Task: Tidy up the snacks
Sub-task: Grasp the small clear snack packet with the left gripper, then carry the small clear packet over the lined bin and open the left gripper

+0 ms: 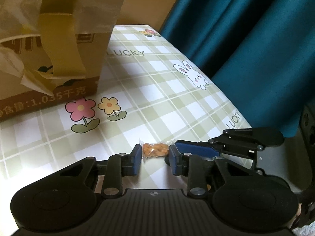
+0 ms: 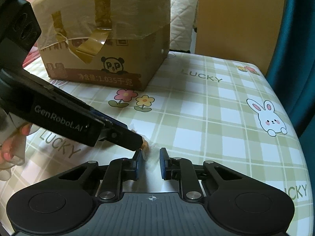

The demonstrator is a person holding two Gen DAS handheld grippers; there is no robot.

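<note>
Both grippers meet on one small clear-wrapped snack packet point(image 1: 155, 150) lying on the checked tablecloth point(image 1: 167, 90), near its front edge. Left gripper point(image 1: 155, 158): jaws drawn in against the packet's two ends, gripping it. Right gripper point(image 2: 151, 163): jaws narrow, pinching the packet's clear wrapper tail. Taped cardboard box point(image 2: 110, 63) stands toward the far left corner.

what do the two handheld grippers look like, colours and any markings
Both grippers, the left gripper and the right gripper, are matte black plastic with scissor-like linkages, silver pivot pins, round domed housings and a ribbed grey centre plate. The finger pads are blue. White "GenRobot.AI" lettering runs along the left one's side.
</note>
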